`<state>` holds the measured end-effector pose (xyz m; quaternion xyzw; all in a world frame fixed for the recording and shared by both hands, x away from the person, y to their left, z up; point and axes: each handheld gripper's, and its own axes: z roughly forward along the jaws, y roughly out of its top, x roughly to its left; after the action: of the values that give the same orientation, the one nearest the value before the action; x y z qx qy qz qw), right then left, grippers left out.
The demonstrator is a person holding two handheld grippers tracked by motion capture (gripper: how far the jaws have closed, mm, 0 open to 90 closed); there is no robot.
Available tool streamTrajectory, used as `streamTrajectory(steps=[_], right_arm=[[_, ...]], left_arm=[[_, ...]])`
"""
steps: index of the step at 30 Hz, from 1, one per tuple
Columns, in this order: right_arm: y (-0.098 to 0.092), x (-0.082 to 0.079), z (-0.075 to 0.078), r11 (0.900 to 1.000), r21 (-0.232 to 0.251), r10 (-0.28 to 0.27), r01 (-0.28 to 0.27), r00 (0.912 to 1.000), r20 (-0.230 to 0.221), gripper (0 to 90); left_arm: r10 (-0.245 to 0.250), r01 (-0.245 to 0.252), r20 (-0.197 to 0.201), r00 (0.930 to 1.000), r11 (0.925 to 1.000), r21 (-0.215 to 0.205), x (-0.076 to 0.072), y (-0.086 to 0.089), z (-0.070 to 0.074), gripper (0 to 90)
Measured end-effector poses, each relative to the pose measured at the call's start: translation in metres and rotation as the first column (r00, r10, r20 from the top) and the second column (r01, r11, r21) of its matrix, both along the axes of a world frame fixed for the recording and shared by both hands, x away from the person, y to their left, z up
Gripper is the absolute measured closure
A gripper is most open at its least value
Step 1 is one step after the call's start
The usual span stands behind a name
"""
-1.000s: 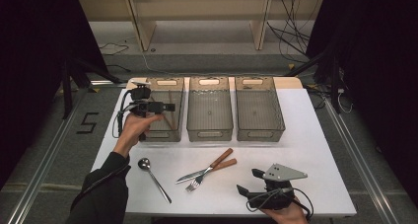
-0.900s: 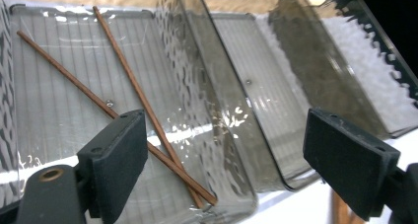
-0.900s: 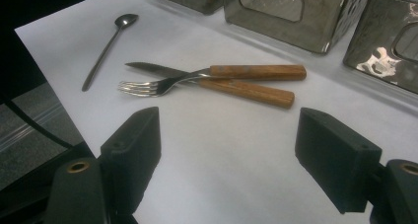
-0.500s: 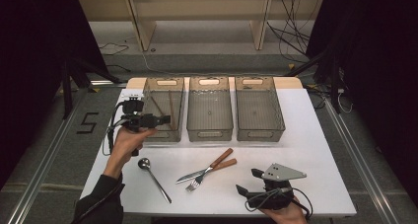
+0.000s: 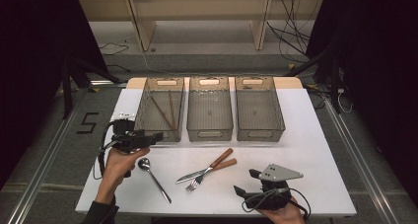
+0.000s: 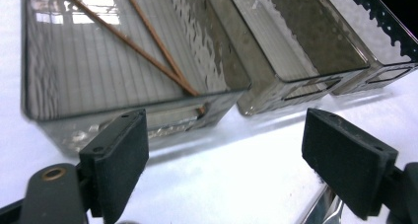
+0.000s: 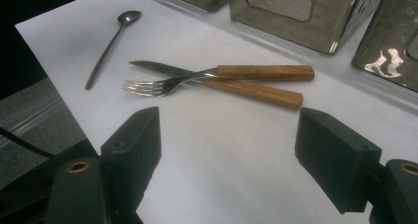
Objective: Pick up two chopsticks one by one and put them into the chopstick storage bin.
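Spoon (image 5: pixel 153 178) lies just at 5 o'clock of the left gripper (image 5: pixel 156 136), handle running toward 5, jaws wide open and empty.

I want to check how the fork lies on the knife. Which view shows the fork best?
The right gripper view: the fork is close and sharp, its wooden handle crossing over the knife. The high view shows the fork small, and the left gripper view faces the bins.

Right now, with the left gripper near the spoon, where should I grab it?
Grip the spoon mid-handle, coming straight down with the left gripper open. It lies flat and alone on the table, and the thin handle sits clear of the fork.
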<state>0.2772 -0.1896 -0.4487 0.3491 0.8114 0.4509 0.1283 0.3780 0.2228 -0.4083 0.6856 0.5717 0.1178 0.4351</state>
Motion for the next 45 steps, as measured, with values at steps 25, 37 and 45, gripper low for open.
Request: streamTrajectory(steps=[25,37,45], right_arm=[[0.05,0.011,0.002,0.997,-0.008,0.072,-0.072,0.9973,-0.014,27.0],[0.07,0.014,-0.002,0.994,-0.021,0.104,-0.105,0.9942,-0.026,27.0],[0.073,0.014,-0.004,0.994,-0.025,0.108,-0.109,0.9937,-0.029,27.0]], left_arm=[[-0.056,0.057,0.064,0.9964,0.9984,-0.007,-0.032,0.002,-0.019,16.8],[-0.083,0.081,0.094,0.9921,0.9964,0.023,-0.038,0.004,-0.019,16.8],[-0.084,0.08,0.098,0.9916,0.9962,0.034,-0.039,0.001,-0.019,16.8]])
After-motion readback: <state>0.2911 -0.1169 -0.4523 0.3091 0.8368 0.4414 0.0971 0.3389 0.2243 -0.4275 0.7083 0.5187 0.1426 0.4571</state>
